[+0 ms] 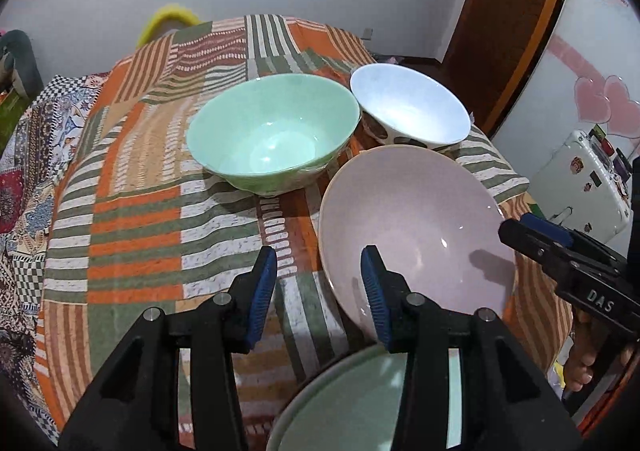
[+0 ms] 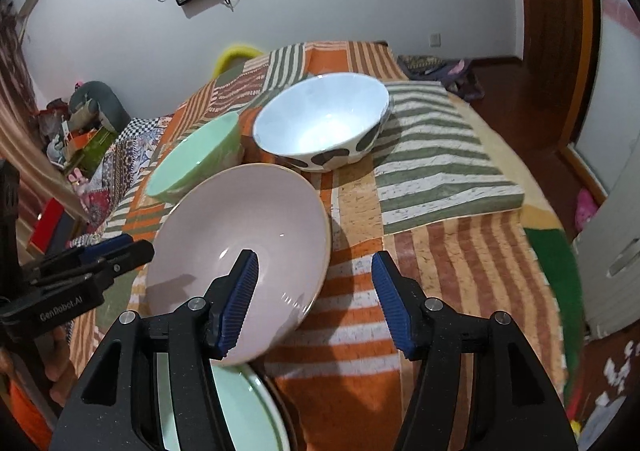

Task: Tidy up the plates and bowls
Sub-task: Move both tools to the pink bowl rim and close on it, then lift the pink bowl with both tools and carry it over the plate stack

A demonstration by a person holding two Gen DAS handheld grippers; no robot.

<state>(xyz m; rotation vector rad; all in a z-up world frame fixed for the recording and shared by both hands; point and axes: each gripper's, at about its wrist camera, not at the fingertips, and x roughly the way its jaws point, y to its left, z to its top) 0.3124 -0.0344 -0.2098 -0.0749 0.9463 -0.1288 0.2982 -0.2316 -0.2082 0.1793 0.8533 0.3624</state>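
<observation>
A pale pink bowl (image 1: 416, 235) (image 2: 240, 251) sits tilted on the patchwork bedspread, its near rim resting on a mint-green plate (image 1: 352, 403) (image 2: 236, 411). Behind it stand a mint-green bowl (image 1: 272, 135) (image 2: 196, 159) and a white bowl with dark spots (image 1: 408, 107) (image 2: 320, 123). My left gripper (image 1: 318, 291) is open, straddling the pink bowl's left rim without touching it. My right gripper (image 2: 314, 299) is open, straddling the pink bowl's right rim; it also shows in the left wrist view (image 1: 532, 231).
The bowls rest on a soft bed with an orange and green striped cover (image 1: 140, 219) (image 2: 460, 271). A folded striped cloth (image 2: 436, 155) lies to the right of the white bowl. A white cabinet (image 1: 584, 187) and a wooden door frame (image 1: 512, 11) stand beyond the bed's right edge.
</observation>
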